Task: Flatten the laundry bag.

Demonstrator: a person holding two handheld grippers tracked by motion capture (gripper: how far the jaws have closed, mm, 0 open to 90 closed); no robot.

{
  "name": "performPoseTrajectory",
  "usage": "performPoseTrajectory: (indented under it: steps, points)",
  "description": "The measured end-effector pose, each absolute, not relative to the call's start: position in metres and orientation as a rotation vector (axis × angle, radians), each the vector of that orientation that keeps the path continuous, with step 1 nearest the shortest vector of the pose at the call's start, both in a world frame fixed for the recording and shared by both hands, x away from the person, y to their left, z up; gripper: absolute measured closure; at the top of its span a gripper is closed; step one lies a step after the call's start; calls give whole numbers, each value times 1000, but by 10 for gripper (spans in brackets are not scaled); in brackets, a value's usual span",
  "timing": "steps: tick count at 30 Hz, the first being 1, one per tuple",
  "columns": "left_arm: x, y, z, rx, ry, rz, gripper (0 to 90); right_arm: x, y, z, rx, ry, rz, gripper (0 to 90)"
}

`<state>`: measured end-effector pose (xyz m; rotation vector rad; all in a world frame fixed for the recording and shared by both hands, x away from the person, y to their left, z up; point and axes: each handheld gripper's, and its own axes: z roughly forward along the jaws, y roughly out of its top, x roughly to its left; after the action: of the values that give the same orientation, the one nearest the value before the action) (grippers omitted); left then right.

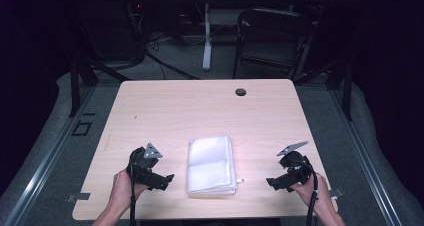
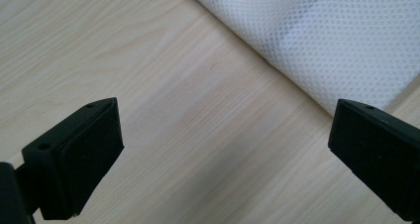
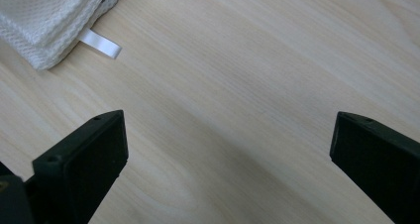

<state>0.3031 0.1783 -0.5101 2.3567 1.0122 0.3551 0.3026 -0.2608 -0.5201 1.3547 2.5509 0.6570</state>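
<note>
A folded white mesh cloth (image 1: 211,165) lies near the front middle of the wooden table (image 1: 200,106). My left gripper (image 1: 167,182) rests just left of the cloth, jaws wide open over bare wood. In the left gripper view the cloth (image 2: 327,35) fills the upper right, beyond the open left gripper (image 2: 223,154). My right gripper (image 1: 271,182) sits to the cloth's right, also open with nothing between its jaws. The right gripper view shows the open right gripper (image 3: 228,164), the cloth's corner (image 3: 44,16) and its small white tag (image 3: 101,43) at upper left.
A small dark round grommet (image 1: 241,92) sits near the table's far edge. Behind the table stand a dark folding chair (image 1: 270,36) and a white stand leg (image 1: 206,36). Grey floor and metal rails flank the table.
</note>
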Motion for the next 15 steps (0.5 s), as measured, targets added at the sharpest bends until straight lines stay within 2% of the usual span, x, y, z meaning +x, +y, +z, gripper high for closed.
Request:
performPoseTrajectory:
  steps: [7, 15]
  points:
    - [303, 165, -506, 2351, 965, 394, 5, 303, -260, -519, 1350, 2558, 660, 15]
    - [302, 147, -505, 2369, 910, 366, 9, 302, -259, -520, 1353, 2574, 672, 17]
